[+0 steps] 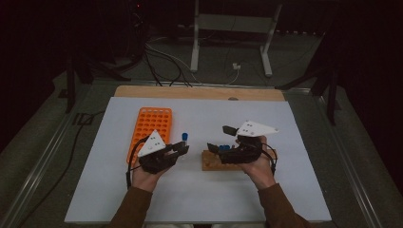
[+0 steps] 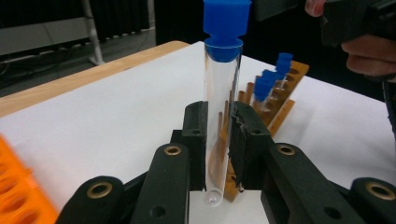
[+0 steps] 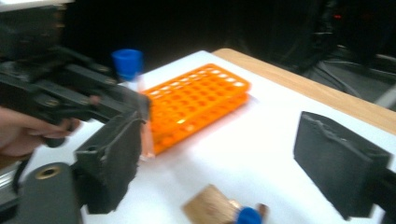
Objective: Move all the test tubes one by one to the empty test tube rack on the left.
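My left gripper is shut on a clear test tube with a blue cap, held upright just above the white table. In the high view the left gripper and the tube sit between the orange rack and the wooden rack. My right gripper stands open over the wooden rack's left end, nothing between its jaws. The right gripper view shows the right gripper wide open, facing the tube and the orange rack. Several blue-capped tubes stand in the wooden rack.
A white sheet covers the table, with a bare wooden strip along the far edge. Beyond it lie cables and a metal stand on the floor. Open table surface lies in front of both hands.
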Demonstrator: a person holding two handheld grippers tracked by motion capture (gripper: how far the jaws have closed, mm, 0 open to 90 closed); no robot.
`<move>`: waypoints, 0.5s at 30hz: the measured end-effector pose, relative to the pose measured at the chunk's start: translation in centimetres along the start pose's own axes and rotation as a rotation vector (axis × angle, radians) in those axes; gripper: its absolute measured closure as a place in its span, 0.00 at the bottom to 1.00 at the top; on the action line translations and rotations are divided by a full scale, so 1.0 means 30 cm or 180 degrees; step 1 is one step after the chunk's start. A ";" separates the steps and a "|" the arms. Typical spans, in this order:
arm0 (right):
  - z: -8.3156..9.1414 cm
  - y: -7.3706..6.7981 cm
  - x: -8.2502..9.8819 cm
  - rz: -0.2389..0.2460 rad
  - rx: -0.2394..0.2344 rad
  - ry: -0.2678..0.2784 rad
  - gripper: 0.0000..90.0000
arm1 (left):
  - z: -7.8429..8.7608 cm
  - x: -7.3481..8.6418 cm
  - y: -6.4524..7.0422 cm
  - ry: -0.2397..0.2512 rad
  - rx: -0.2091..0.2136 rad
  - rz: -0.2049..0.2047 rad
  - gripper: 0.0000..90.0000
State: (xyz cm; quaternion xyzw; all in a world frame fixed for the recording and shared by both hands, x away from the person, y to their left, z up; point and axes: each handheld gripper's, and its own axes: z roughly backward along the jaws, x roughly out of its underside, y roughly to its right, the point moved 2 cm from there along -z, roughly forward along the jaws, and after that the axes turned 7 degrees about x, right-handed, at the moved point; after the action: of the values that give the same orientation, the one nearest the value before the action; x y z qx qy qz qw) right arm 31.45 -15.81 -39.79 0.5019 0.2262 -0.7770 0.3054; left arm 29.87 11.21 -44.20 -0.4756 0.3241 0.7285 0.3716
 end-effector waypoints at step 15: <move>0.089 0.162 0.039 -0.0192 0.0380 0.0101 0.02 | 0.087 0.089 -0.077 -0.0046 -0.0359 0.0078 0.87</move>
State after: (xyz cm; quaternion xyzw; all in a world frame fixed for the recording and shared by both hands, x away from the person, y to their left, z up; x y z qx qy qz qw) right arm 32.78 -21.30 -40.04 0.5244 0.1993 -0.7899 0.2478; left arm 29.93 15.18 -46.10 -0.4865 0.2856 0.7535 0.3376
